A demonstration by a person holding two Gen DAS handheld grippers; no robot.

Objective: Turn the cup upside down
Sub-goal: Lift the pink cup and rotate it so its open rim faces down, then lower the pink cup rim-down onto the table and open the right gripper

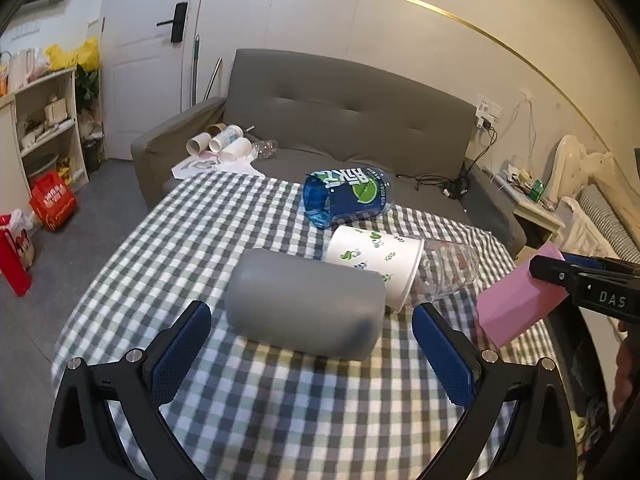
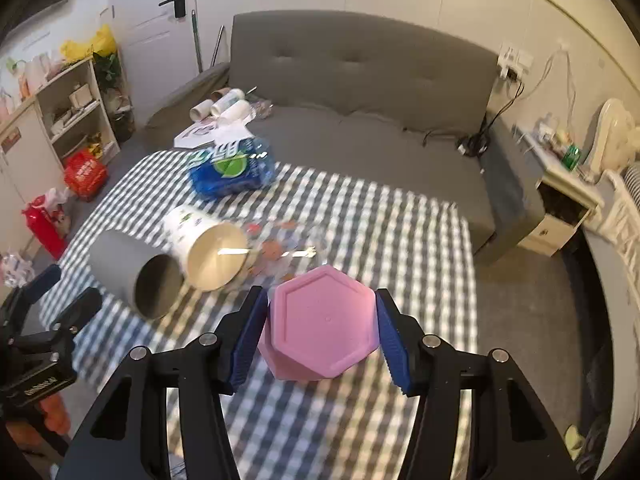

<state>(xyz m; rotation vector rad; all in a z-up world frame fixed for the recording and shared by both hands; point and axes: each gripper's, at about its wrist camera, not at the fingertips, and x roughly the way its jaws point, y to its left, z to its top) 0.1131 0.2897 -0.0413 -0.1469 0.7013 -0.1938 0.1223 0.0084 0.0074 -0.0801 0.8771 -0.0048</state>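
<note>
My right gripper [image 2: 322,320] is shut on a pink hexagonal cup [image 2: 326,326], its flat base facing the camera, held above the checked table [image 2: 360,216]. In the left wrist view the pink cup [image 1: 520,300] shows at the right, tilted, in the right gripper [image 1: 560,280]. My left gripper [image 1: 312,340] is open and empty, its fingers either side of a grey cup [image 1: 304,304] lying on its side. The grey cup's mouth [image 2: 156,288] shows in the right wrist view.
A white paper cup [image 1: 372,260], a clear glass [image 1: 452,268] and a blue plastic bottle piece [image 1: 344,196] lie on the table beyond the grey cup. A grey sofa [image 1: 340,120] stands behind, with cups on it. Shelves and bags stand at the left.
</note>
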